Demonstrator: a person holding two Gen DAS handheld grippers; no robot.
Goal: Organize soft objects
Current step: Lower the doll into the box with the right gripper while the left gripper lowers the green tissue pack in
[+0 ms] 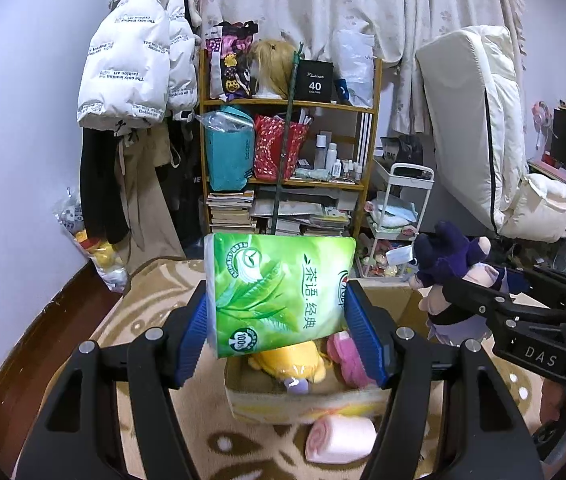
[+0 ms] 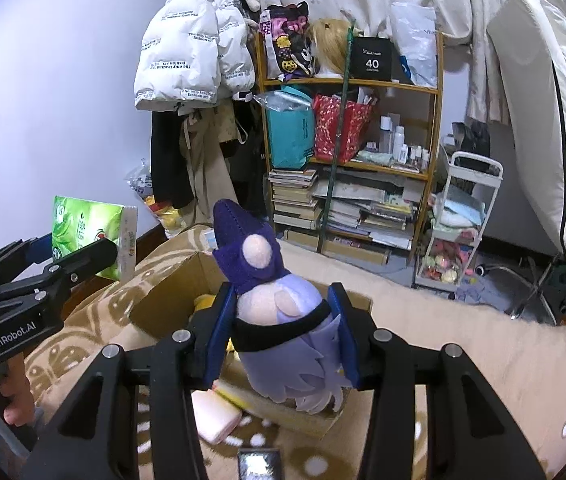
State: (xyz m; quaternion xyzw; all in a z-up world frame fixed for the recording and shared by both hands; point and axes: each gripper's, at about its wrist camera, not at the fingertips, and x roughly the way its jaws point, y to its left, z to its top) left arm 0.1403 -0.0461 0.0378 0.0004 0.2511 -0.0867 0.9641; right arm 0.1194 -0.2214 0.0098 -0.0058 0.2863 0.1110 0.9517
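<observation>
My left gripper (image 1: 279,328) is shut on a green pack of tissues (image 1: 279,288), held up above an open cardboard box (image 1: 407,300). Inside the box lie a yellow plush (image 1: 295,362) and a pink soft item (image 1: 349,358). A pink rolled towel (image 1: 339,438) rests on the blanket in front of the box. My right gripper (image 2: 283,328) is shut on a purple plush doll (image 2: 279,320), raised over the same box (image 2: 171,292). In the left wrist view that doll (image 1: 451,264) hangs at the right. The tissue pack (image 2: 91,236) shows at the left of the right wrist view.
The box sits on a beige patterned blanket (image 1: 155,320). Behind stand a crowded wooden shelf (image 1: 283,140), hanging coats (image 1: 135,60), a white trolley (image 1: 399,216) and an upright mattress (image 1: 475,128). A hand (image 2: 7,392) holds the left gripper's handle.
</observation>
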